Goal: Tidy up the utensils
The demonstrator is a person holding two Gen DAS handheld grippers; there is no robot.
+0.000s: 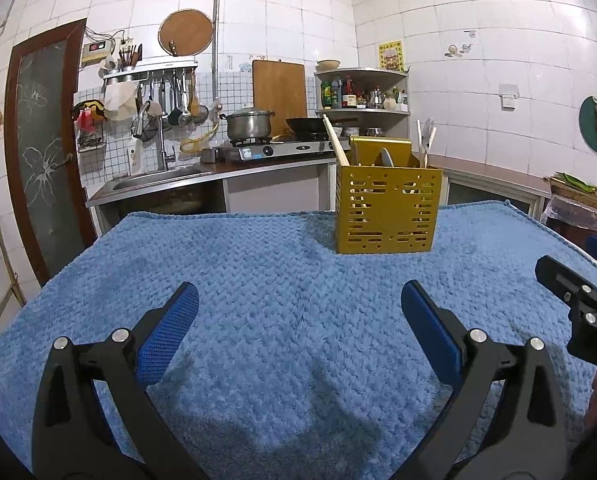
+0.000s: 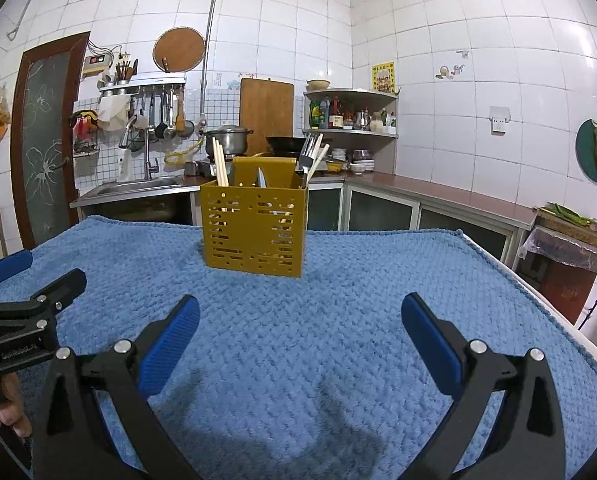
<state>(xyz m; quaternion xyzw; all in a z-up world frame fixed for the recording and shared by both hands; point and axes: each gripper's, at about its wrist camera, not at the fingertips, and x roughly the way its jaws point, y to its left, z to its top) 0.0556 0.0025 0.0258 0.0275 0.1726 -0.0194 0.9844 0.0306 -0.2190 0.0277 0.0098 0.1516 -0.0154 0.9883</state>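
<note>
Left black gripper w/ blue ribbed pads [image 1: 298, 312] hovers low over the blue knitted towel [image 1: 258, 264], jaws wide apart, nothing between them. Right black gripper w/ blue pads [image 2: 300, 320] is likewise spread and empty; each gripper is cut off at the edge of the other's view. Beyond them, mid-cloth, the gold perforated metal utensil caddy [image 2: 254, 232] stands upright. Inside it: pale wooden chopsticks [image 2: 219, 162] on the left side, a grey blade [image 2: 261, 180] mid, and forks w/ light handles [image 2: 312, 156] on the right; lower ends hidden behind the wall. Far counter clutter is hard to make out.
</note>
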